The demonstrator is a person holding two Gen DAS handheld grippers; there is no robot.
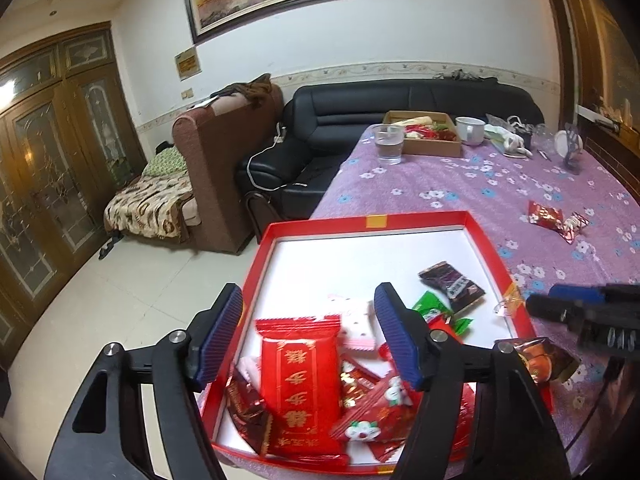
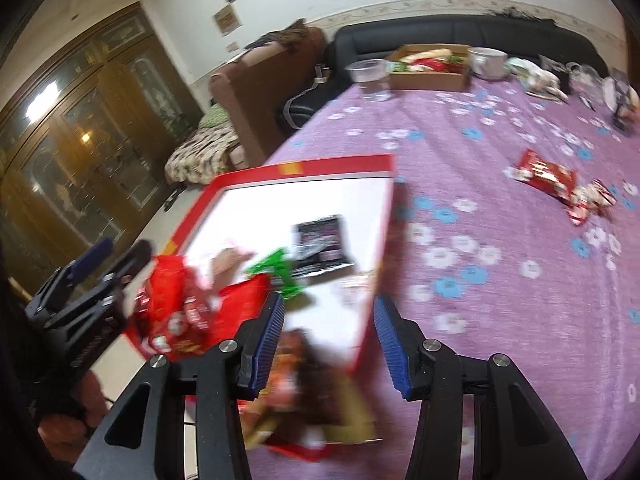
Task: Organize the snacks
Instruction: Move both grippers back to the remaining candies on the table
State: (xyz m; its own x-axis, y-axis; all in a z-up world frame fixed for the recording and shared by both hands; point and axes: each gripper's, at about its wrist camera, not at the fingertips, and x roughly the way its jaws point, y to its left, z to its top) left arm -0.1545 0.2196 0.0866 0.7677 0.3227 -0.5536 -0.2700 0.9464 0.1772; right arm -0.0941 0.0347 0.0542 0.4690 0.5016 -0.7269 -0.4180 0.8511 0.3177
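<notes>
Purple flowered cloth covers the desk (image 1: 480, 192), and at its near-left corner sits the red box (image 1: 476, 224), shallow with a white floor, one corner hanging just past the desk edge. Snacks crowd the box's near end: a big red packet with gold lettering (image 1: 298, 392) lies flat on top of smaller red sachets, a pink-and-white packet (image 1: 356, 324) is just behind it, and a green packet (image 1: 434, 310) touches a dark purple packet (image 1: 452, 286) further in. Over that pile hangs the left gripper (image 1: 312, 340), its jaws standing wide with the big red packet showing between them; the blue pads are clear of it on both sides, so nothing is gripped. To the right, the right gripper (image 2: 330, 344) hovers at the box's right wall, jaws roughly half open. A brown-and-orange packet (image 2: 308, 376) lies blurred between its pads, at or just over the box's near-right corner, and no pad appears to press on it. From this wrist view the left gripper (image 2: 108, 264) shows at the far side of the snack pile, with part of a hand (image 2: 64, 412) below it. Out on the cloth, well apart from the box, two loose red snacks (image 1: 556, 218) lie touching each other. At the desk's far end stand a clear plastic cup (image 1: 388, 144), a cardboard tray of more snacks (image 1: 430, 146) and a white mug (image 1: 472, 130), with a black sofa (image 1: 360, 120) behind.
</notes>
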